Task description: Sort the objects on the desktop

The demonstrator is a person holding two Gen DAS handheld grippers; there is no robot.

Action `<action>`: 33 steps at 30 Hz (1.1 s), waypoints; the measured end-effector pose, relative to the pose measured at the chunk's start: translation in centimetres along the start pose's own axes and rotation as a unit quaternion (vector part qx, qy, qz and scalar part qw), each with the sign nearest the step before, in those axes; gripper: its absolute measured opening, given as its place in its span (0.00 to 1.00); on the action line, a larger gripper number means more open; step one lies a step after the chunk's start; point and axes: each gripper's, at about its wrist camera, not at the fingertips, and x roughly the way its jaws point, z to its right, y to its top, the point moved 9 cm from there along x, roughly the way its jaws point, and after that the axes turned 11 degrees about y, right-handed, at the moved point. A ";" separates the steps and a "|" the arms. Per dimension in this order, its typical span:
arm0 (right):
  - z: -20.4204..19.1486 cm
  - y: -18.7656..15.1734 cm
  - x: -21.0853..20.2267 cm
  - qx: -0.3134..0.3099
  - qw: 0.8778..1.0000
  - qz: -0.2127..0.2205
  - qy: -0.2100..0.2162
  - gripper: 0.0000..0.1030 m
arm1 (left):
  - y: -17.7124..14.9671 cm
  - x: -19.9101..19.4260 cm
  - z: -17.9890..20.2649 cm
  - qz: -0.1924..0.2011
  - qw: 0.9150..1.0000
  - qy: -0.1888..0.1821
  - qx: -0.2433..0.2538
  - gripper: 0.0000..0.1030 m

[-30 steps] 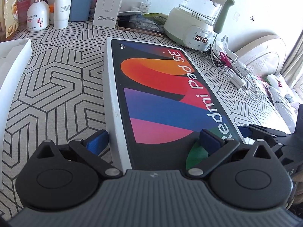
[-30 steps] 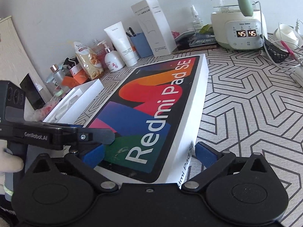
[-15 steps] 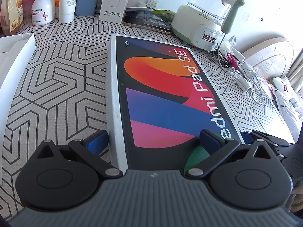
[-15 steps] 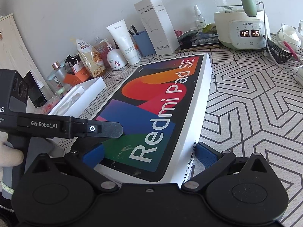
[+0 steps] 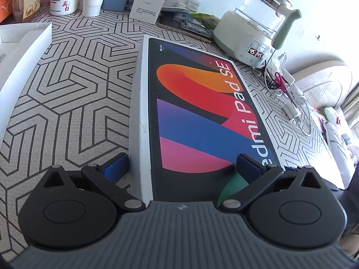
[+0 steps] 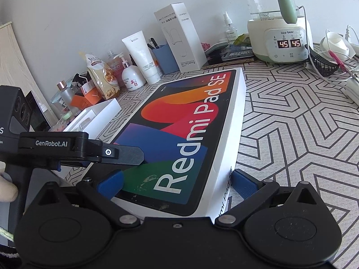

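The tablet box (image 5: 202, 112) lies flat on the patterned bench (image 5: 74, 94), its long side running away from both cameras towards the kettle (image 5: 258, 29) and the row of bottles (image 6: 132, 76) at the wall; its near end sits between the fingers of both claws. The left claw (image 5: 181, 163) is spread wide, one blue pad (image 5: 115, 164) just beside the box's white left side and the other over the printed lid; the right claw (image 6: 177, 180) is likewise spread wide, one pad over the lid and the other just beside the right side wall; no squeeze on the box is shown in either view, and whether any pad touches cardboard cannot be told.

Whether the box is about to be gripped or has just been set down and let go cannot be settled from these views; both would look alike. If it is to be carried, the two near corners are best taken evenly, so that the long, flat box is not twisted or tipped at its far end; it should be kept level and low over the bench, and kept clear of the open white tray (image 6: 96, 114) on the left and the cables (image 5: 291, 103) on the right; the smooth lid is judged likely to slip under a light hold.
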 end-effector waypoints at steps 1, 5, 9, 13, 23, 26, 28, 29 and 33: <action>0.0 0.0 0.0 0.000 1.000 0.001 0.000 1.00 | 0.0 0.0 0.0 0.003 1.000 0.000 0.002 1.00; 0.0 0.1 0.0 0.001 1.000 -0.001 0.000 1.00 | 0.0 -0.1 0.0 0.002 1.000 -0.005 0.009 1.00; 0.0 0.1 0.1 0.004 1.000 -0.001 -0.004 1.00 | 0.0 -0.1 0.0 0.001 1.000 -0.009 0.006 1.00; -0.1 0.1 0.2 0.008 1.000 0.000 -0.011 1.00 | 0.1 0.1 0.4 -0.008 1.000 0.001 0.017 1.00; -0.3 0.2 0.5 0.014 1.000 -0.015 -0.016 1.00 | 0.1 -0.1 0.1 -0.010 0.999 -0.008 0.031 1.00; -0.5 0.2 0.6 0.014 1.000 -0.013 -0.018 1.00 | 0.2 -0.1 0.0 -0.008 0.999 -0.009 0.033 1.00; -0.7 0.2 0.6 0.012 1.000 -0.011 -0.018 1.00 | 0.2 -0.3 -0.1 -0.006 0.999 -0.010 0.034 1.00; -0.8 0.2 0.5 0.010 1.000 -0.010 -0.017 1.00 | 0.2 -0.5 -0.2 -0.005 0.999 -0.010 0.034 1.00; -1.4 0.4 0.2 0.009 1.000 -0.002 -0.009 1.00 | 0.1 -1.3 -0.5 0.002 0.999 -0.012 0.034 1.00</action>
